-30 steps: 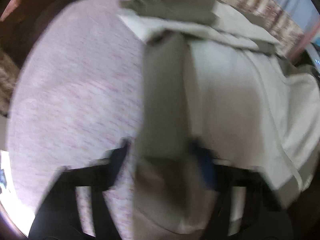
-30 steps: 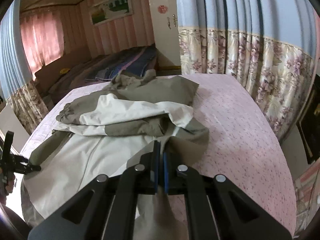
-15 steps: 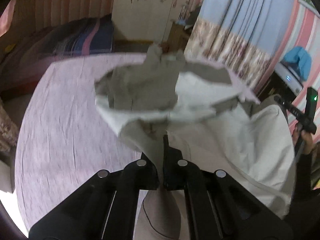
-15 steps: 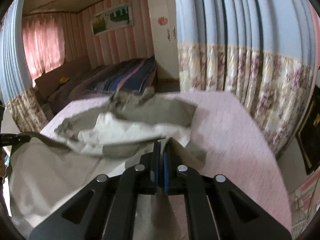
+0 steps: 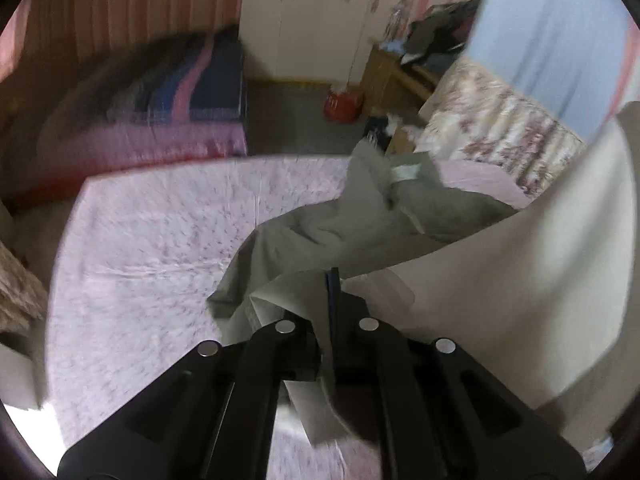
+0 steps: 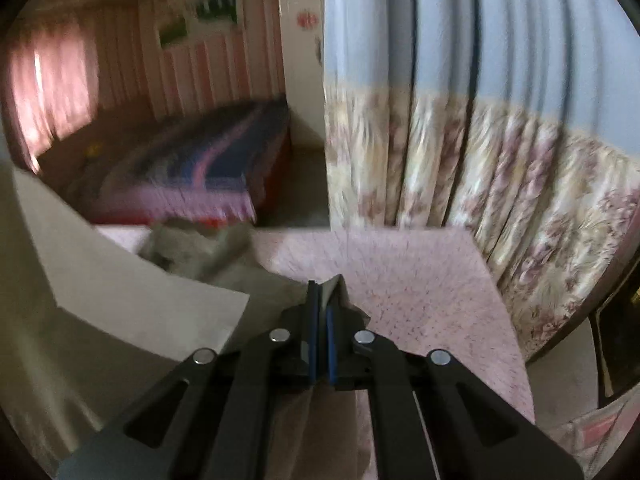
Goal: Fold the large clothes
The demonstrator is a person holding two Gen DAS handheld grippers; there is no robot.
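A large cream and olive-grey jacket (image 5: 340, 224) lies on the pink bedspread (image 5: 160, 264). My left gripper (image 5: 332, 280) is shut on a cream edge of it, and cloth hangs down between the fingers. From there a wide cream panel (image 5: 520, 288) rises off the bed, stretched toward the right. My right gripper (image 6: 323, 285) is shut on an olive corner of the jacket above the bedspread (image 6: 420, 288). In the right wrist view the same lifted cream panel (image 6: 120, 304) fills the left side. The olive upper part (image 6: 192, 252) lies bunched near the bed's far edge.
A second bed with a dark striped blanket (image 5: 168, 96) stands beyond a strip of floor. A white wardrobe (image 5: 312, 20), a wooden desk (image 5: 400, 72) and a red object (image 5: 342, 106) on the floor are further back. Blue and floral curtains (image 6: 460, 168) hang along the bed's right side.
Both grippers have swept toward the far end of the bed and risen, carrying the jacket's near edge with them. The cream panel has come up off the bed. The left jaws closed on cloth.
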